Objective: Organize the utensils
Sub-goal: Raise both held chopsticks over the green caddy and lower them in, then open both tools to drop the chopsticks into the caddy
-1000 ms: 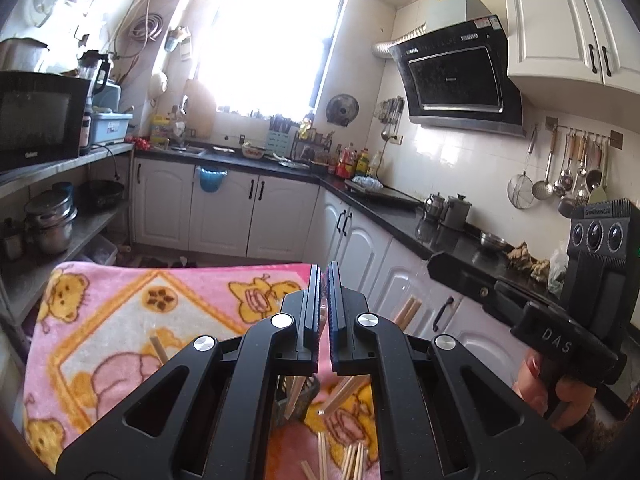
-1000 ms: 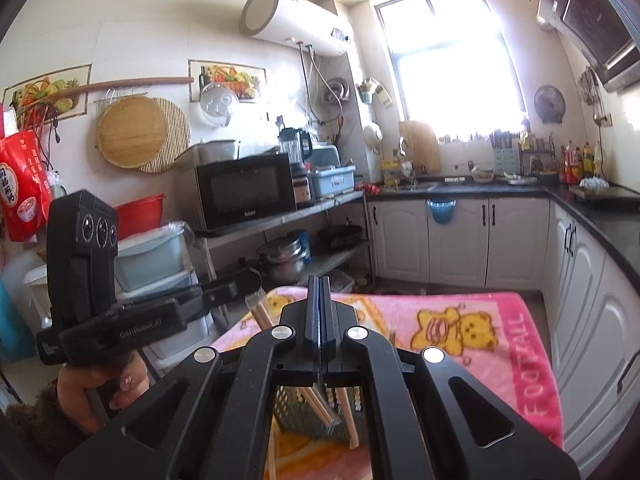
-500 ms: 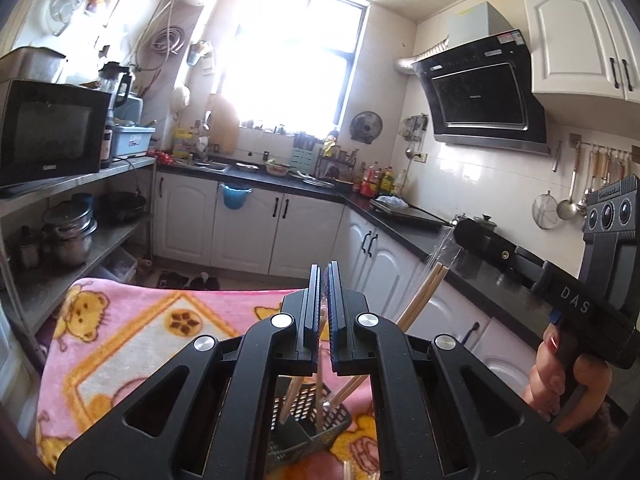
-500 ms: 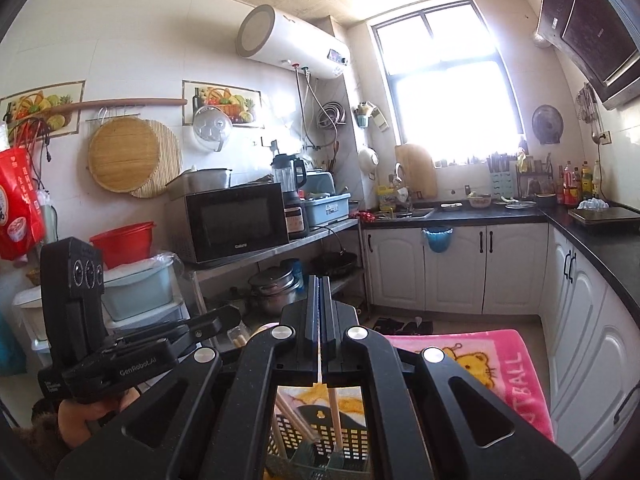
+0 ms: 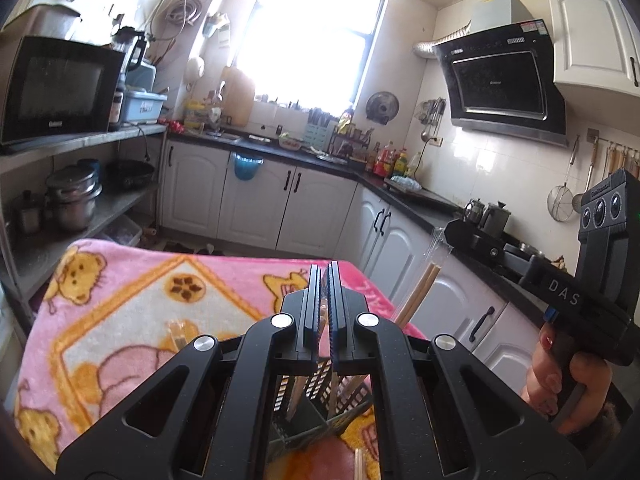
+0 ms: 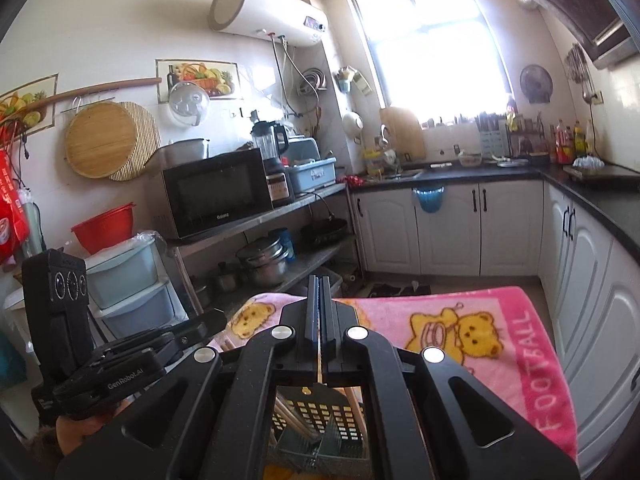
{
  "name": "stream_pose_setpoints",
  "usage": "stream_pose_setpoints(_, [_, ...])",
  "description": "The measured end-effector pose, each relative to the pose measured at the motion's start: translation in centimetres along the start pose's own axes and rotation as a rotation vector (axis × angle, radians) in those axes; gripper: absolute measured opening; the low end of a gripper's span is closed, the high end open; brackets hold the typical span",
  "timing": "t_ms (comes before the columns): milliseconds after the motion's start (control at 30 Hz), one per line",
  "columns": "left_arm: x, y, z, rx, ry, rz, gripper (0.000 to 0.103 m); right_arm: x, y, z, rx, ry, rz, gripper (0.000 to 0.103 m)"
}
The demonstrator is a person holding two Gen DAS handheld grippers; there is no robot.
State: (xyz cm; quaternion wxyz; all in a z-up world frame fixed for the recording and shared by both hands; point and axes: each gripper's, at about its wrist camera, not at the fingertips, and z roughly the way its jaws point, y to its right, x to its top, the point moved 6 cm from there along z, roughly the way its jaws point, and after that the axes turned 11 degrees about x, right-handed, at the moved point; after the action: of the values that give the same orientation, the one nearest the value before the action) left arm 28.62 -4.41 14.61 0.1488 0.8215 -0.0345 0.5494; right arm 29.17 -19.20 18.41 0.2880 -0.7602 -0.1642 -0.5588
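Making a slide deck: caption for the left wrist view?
Left tongs shut above slotted utensil basket on pink blanket.

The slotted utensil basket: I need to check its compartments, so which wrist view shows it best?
The right wrist view: the utensil basket shows its perforated wall and inner dividers between the gripper's arms, with chopsticks standing inside. The left wrist view shows the same basket, though more of it is hidden behind the gripper's arms there.
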Motion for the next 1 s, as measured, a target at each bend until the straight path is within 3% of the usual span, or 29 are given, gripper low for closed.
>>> stream_pose_setpoints(433, [-3.4, -1.6, 1.8, 0.043, -0.072, -0.015, 0.002, -3.3, 1.1, 1.4, -0.009, -0.063, 0.045, 0.001])
stream_pose_setpoints(567, [-3.8, -1.9, 1.8, 0.063, -0.078, -0.008, 0.013, -4.2, 1.6, 1.3, -0.023, -0.073, 0.053, 0.019])
stream_pose_setpoints(633, [-4.0, -1.9, 1.7, 0.067, -0.078, -0.002, 0.017, -4.6, 1.7, 1.1, -0.037, -0.078, 0.05, 0.021])
stream_pose_setpoints(767, [-4.4, -2.0, 1.3, 0.075, -0.08, -0.004, 0.035, -5.3, 1.7, 0.4, -0.052, -0.084, 0.04, 0.035])
stream_pose_setpoints(1000, [-4.5, -2.5, 0.2, 0.09, -0.06, -0.018, 0.066, -6.2, 1.2, -0.8, -0.095, -0.093, -0.015, 0.048])
